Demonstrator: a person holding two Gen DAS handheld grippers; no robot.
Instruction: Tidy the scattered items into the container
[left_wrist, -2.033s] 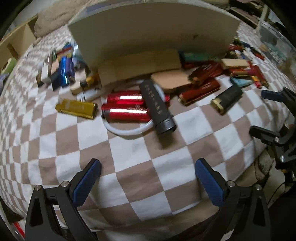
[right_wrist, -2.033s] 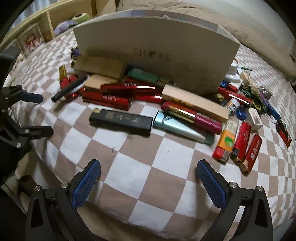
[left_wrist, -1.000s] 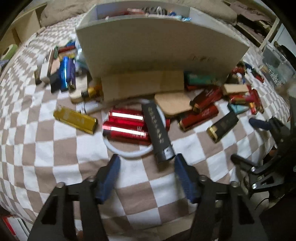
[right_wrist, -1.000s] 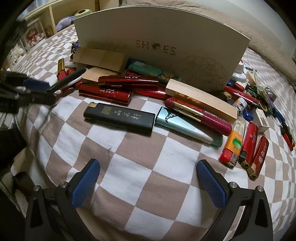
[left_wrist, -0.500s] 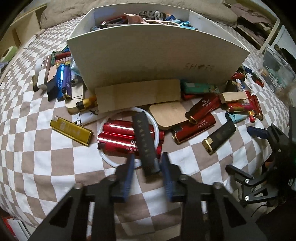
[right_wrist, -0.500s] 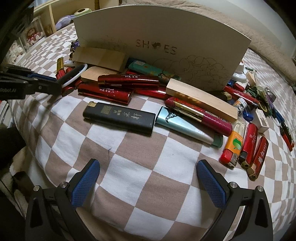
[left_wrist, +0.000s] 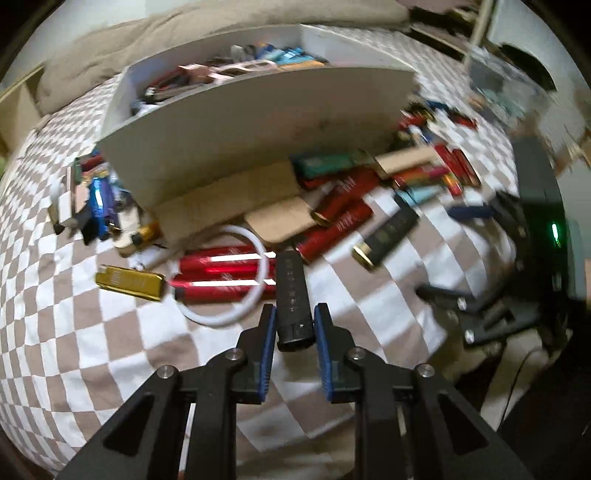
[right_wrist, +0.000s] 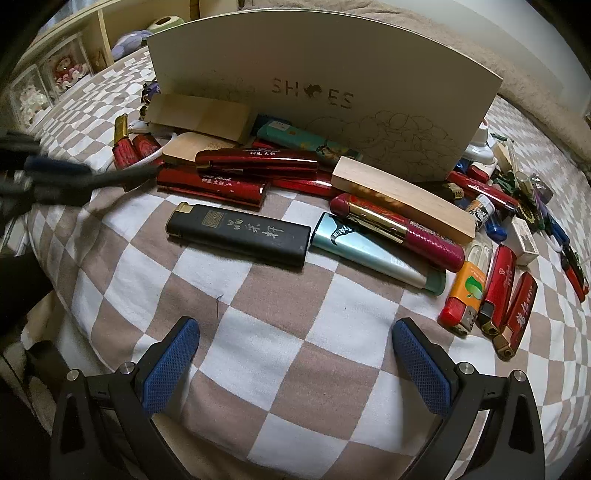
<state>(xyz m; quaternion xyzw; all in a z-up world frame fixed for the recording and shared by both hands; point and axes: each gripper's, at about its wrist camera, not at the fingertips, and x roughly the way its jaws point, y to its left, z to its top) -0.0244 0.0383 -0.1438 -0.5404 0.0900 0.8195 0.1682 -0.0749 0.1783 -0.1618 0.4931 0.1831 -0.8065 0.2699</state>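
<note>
My left gripper (left_wrist: 294, 322) is shut on a long black lighter (left_wrist: 292, 297), lifted a little above the checkered cloth (left_wrist: 110, 354). Beneath it lie red lighters (left_wrist: 221, 275) inside a white ring (left_wrist: 221, 317). The white shoe box (left_wrist: 258, 122) stands behind, with several items inside. In the right wrist view my right gripper (right_wrist: 295, 365) stands open over bare cloth, nothing between its fingers. Ahead of it lie a black lighter with gold characters (right_wrist: 240, 234) and a pale blue lighter (right_wrist: 373, 254). The left gripper (right_wrist: 107, 181) shows blurred at the left, holding the black lighter.
Many more lighters lie scattered along the box front (right_wrist: 332, 74) and to both sides. Wooden blocks (right_wrist: 402, 195) and cardboard pieces (right_wrist: 199, 114) lie among them. A gold lighter (left_wrist: 129, 282) sits left. The bed's edge runs close below both grippers. Shelves (right_wrist: 55, 70) stand far left.
My left gripper closed on the long black lighter, lifted it off the red lighters and rolled. The right gripper stayed still and open.
</note>
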